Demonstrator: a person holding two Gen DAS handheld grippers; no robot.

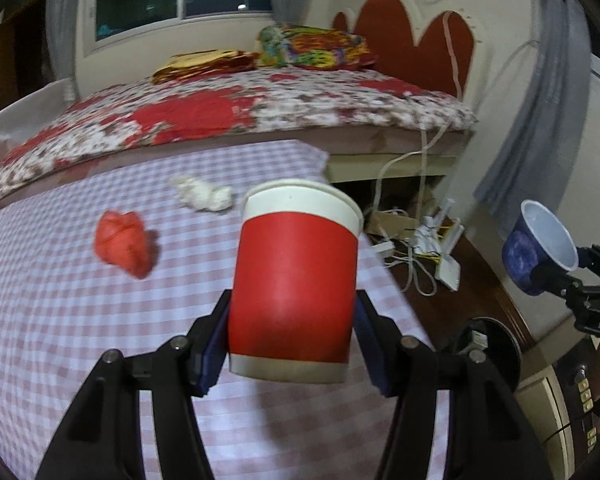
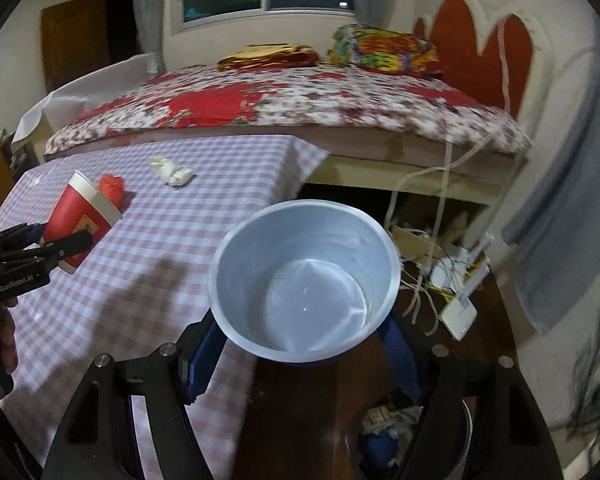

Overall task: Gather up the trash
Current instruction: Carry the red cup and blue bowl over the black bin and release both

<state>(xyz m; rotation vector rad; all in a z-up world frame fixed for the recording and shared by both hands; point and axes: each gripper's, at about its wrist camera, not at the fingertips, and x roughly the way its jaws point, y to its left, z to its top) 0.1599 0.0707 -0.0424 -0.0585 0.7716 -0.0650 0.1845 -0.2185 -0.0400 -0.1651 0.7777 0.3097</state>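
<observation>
My left gripper (image 1: 292,344) is shut on a red paper cup (image 1: 296,280) with a white rim, held upright above the checkered table (image 1: 60,320). The same cup shows in the right wrist view (image 2: 80,220), tilted in the left gripper (image 2: 66,246). My right gripper (image 2: 304,344) is shut on a blue cup (image 2: 304,280) with a white inside, held past the table's right edge; it also shows in the left wrist view (image 1: 540,248). A crumpled red wad (image 1: 122,244) and a crumpled white tissue (image 1: 204,196) lie on the table.
A trash bin (image 2: 404,432) with scraps inside stands on the floor below the right gripper. A bed (image 1: 240,112) with a floral cover runs along the table's far side. Cables and a white power strip (image 1: 432,248) lie on the floor at the right.
</observation>
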